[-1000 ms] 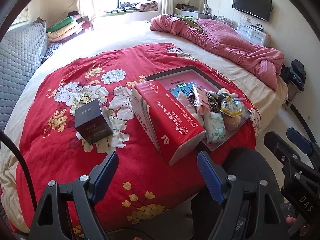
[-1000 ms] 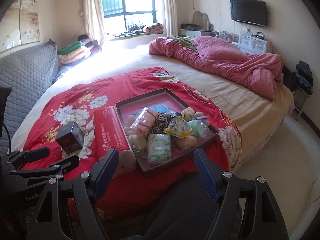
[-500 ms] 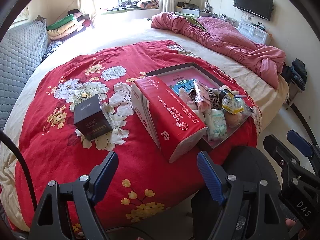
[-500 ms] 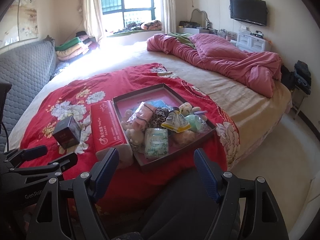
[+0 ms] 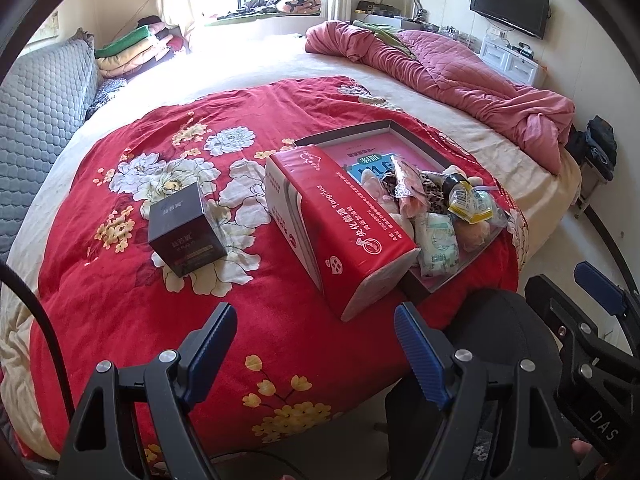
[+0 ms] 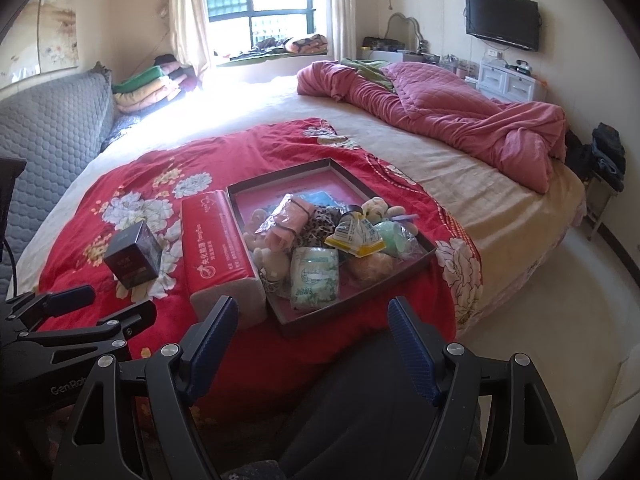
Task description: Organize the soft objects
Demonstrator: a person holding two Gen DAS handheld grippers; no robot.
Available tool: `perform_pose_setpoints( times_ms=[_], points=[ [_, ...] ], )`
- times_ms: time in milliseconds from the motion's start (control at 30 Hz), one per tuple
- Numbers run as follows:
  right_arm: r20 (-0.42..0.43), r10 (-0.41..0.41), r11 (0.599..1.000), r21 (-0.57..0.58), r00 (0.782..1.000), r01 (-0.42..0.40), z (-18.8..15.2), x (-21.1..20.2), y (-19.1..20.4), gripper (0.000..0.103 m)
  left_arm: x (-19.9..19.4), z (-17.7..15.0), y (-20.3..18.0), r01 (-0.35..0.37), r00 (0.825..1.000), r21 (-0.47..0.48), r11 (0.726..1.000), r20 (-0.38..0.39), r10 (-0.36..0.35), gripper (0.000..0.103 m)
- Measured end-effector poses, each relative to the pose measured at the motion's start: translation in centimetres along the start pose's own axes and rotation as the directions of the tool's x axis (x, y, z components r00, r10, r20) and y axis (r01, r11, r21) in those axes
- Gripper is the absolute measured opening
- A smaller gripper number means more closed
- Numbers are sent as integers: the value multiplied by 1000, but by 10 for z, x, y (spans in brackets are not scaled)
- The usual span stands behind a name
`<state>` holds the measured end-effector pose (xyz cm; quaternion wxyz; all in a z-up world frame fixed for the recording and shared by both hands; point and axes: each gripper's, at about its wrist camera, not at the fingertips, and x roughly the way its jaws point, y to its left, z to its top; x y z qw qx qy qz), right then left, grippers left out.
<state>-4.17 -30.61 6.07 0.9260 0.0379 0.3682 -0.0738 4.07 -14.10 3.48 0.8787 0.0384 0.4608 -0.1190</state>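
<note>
The soft packets and plush toys lie heaped in a shallow dark cardboard tray on the red floral bedspread. A long red tissue pack leans on the tray's left rim, its long axis running away toward the window. The left gripper and right gripper hang short of the bed, jaws spread wide, gripping nothing.

Sunlit window, wall television, large bed.
</note>
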Motion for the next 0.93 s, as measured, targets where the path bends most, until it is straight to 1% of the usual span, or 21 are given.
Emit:
perform_pose_setpoints(
  times_ms=[367,767,800,867,933],
  points=[
    [-5,-4,1000,7,1000,4,-1,1,-1,79,3,-2,1,-7,1000,-3,1000,-3,7,80],
    [-9,-6,1000,17,1000,6,-2,6,-4,79,17,-6,3,-11,999,-6,1000,-33,11,80],
    [-9,-6,1000,19,1000,6,-3,7,-5,79,20,-6,4,-4,999,-8,1000,-36,4,80],
    [-16,-6,1000,22,1000,7,-3,12,-6,79,25,-7,11,30,999,-28,999,-40,-31,80],
    [1,1,1000,3,1000,-1,2,14,-2,79,30,-9,29,67,996,-83,994,-48,-71,80]
  ],
)
